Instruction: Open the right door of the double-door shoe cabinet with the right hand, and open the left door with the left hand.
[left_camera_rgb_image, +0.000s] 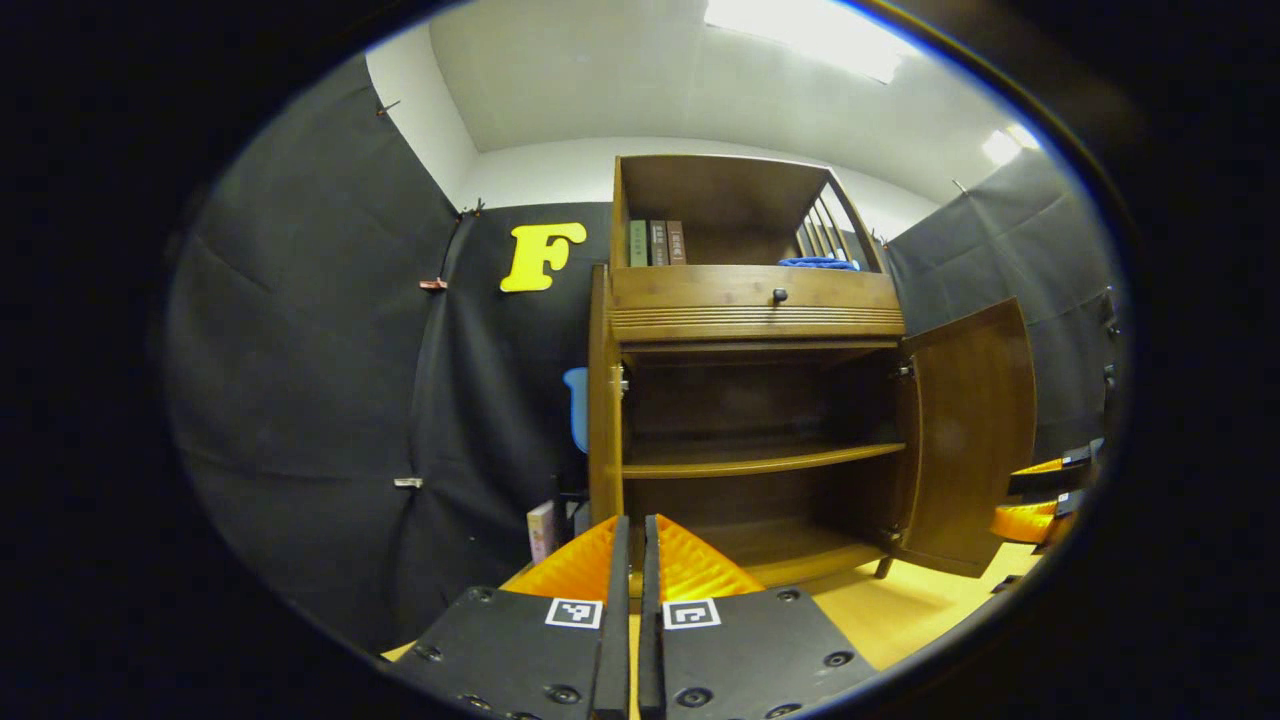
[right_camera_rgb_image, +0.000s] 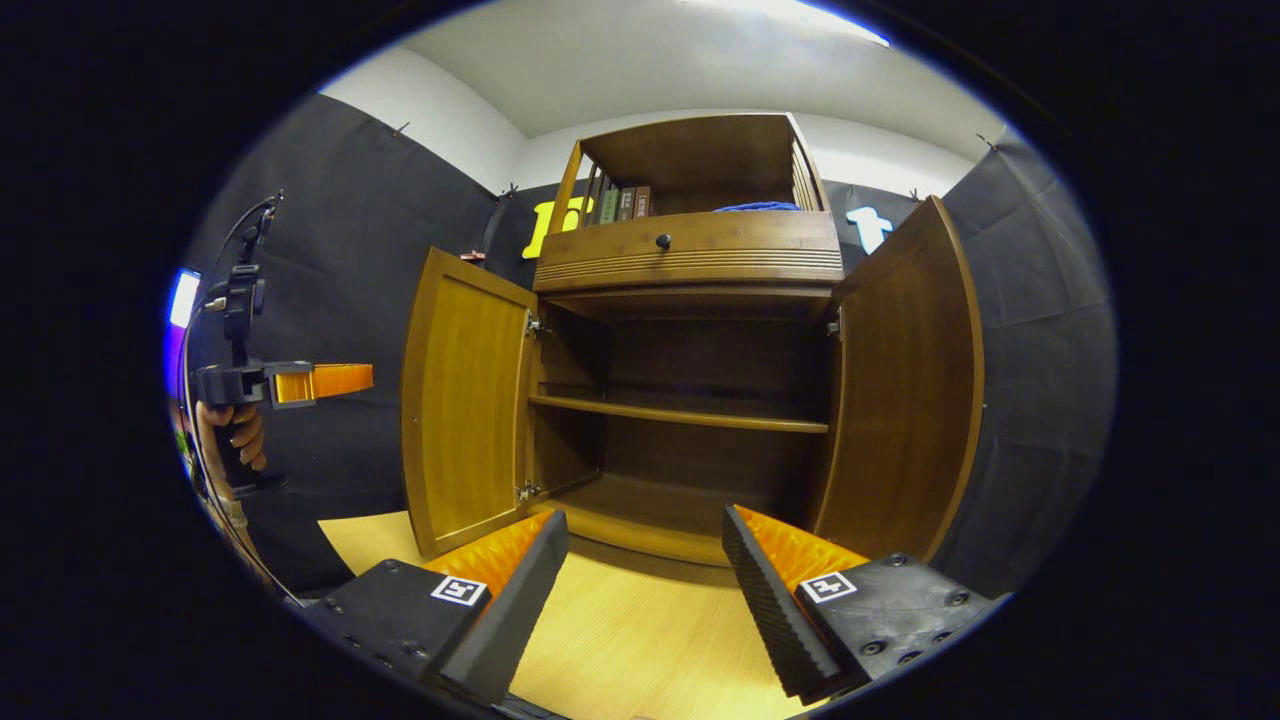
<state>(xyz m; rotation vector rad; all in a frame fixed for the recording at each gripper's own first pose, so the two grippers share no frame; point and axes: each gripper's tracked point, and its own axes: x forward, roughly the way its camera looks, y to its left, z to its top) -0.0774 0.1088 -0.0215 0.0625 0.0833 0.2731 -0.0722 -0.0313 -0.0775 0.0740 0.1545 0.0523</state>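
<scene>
Right gripper view: shoe cabinet (right_camera_rgb_image: 690, 400) ahead, beyond parted jaws

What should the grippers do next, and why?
Probably just ease both back and stop: the left door and right door of the shoe cabinet stand swung wide. The right gripper is open and the left gripper shut, gripping nothing.

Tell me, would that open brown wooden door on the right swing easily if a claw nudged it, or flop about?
The right brown wooden cabinet door looks like a stiff, solid panel, so it probably would not flex. It hangs on metal hinges at the cabinet's side, so a nudge would likely swing it in an arc. It stands wide open, so it might stop soon if pushed outward.
</scene>
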